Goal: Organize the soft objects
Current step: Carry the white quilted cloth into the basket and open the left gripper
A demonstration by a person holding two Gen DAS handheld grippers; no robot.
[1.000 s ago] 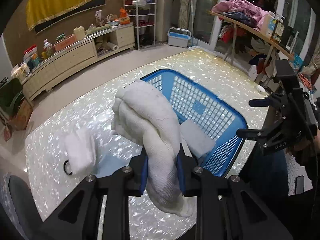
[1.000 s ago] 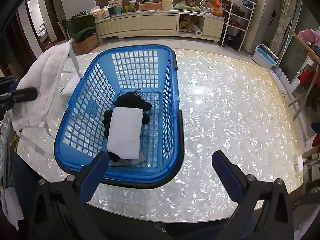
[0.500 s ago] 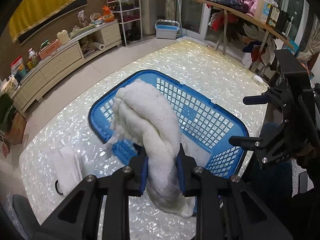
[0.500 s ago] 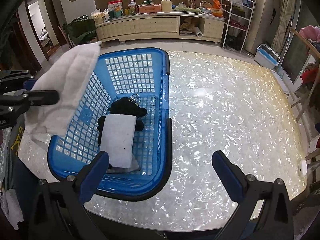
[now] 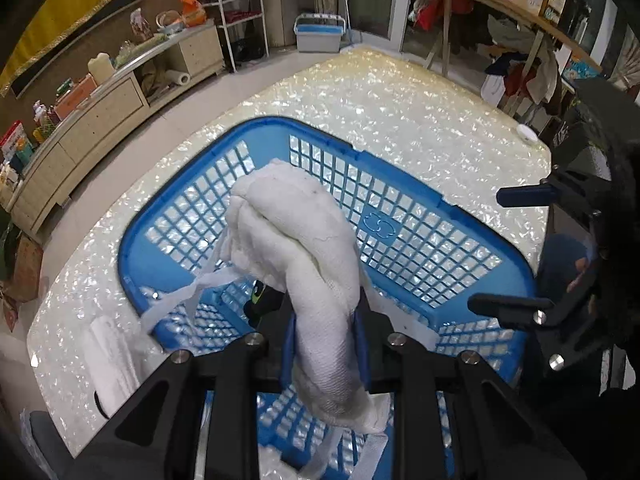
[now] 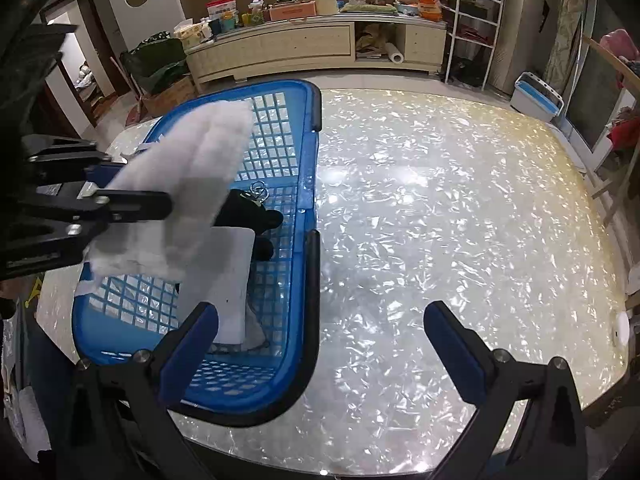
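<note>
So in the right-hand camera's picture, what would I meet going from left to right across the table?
Left gripper clamped on the white cloth → blue basket, with a black plush toy and a white pad inside → bare shiny tabletop → a small white round thing at the far right edge.

Both wrist fisheyes look steeply down, close over the blue basket (image 5: 404, 216) they share, from opposite sides.

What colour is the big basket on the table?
The basket is bright blue, with black handle strips on its rim. It shows best in the right wrist view.
</note>
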